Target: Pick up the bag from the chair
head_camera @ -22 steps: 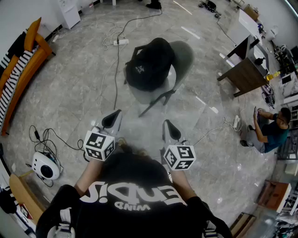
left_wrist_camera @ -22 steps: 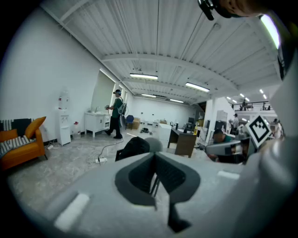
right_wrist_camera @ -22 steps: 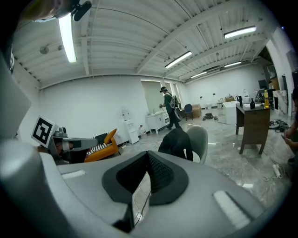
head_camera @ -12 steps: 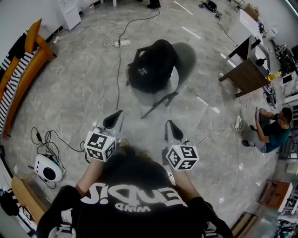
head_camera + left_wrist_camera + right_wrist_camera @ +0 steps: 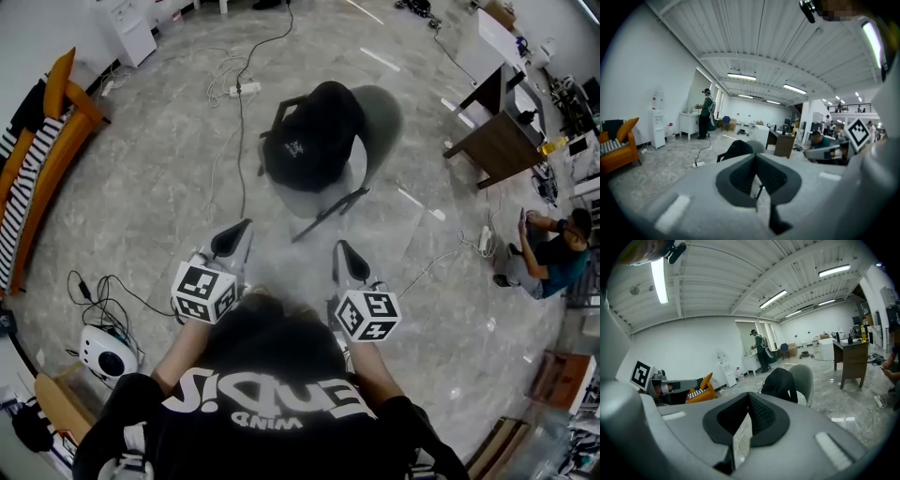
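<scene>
On the glossy grey marbled floor (image 5: 141, 216), an orange wooden-framed sofa (image 5: 45, 155) stands at ten o'clock, a dark brown wooden desk (image 5: 506, 145) at two. Lit tube lamps (image 5: 741, 76) line the white ribbed ceiling (image 5: 754, 37).

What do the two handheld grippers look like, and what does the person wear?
The left gripper and right gripper are light grey with black tapered jaws. Each carries a white cube of black square markers. The shirt is black with white lettering.

One black bag (image 5: 314, 136), one grey chair (image 5: 377, 108), two grippers (image 5: 234, 236) (image 5: 345, 255), one wooden desk (image 5: 502, 145) and one orange armchair (image 5: 64, 105).
</scene>
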Motion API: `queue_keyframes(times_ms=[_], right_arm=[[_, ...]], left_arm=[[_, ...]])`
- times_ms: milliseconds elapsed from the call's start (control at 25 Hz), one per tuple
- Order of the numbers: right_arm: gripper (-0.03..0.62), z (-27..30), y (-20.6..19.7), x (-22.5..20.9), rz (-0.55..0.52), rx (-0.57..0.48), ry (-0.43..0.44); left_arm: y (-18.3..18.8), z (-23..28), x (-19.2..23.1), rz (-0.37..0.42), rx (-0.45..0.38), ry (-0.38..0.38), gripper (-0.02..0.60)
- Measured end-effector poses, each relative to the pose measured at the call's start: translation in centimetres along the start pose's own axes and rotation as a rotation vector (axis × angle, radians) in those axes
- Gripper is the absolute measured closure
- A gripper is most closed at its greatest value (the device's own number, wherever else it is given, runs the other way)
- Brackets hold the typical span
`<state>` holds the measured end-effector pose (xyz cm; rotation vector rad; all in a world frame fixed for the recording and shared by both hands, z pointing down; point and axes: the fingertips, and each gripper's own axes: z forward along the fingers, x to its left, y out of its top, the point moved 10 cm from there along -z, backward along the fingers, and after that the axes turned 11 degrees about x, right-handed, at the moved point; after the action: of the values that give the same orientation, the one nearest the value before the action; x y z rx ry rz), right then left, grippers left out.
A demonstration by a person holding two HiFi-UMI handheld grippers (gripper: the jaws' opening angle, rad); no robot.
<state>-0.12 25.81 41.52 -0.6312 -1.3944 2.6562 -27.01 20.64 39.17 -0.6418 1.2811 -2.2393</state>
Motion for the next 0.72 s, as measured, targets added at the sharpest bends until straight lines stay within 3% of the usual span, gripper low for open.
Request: queue_keyframes(times_ms=[440,720], right_arm=[[0.594,3.0,1.2,0.2,0.065,-0.023,-0.060],[0.594,5.9,3.9,-3.1,0.092,-0.027,-0.043]], left_arm=[[1.7,3.0,4.3,0.010,-0.001,-0.068,0.580],[4.1,8.1,5.7,-0.005,-0.008,-0.082,0.580]])
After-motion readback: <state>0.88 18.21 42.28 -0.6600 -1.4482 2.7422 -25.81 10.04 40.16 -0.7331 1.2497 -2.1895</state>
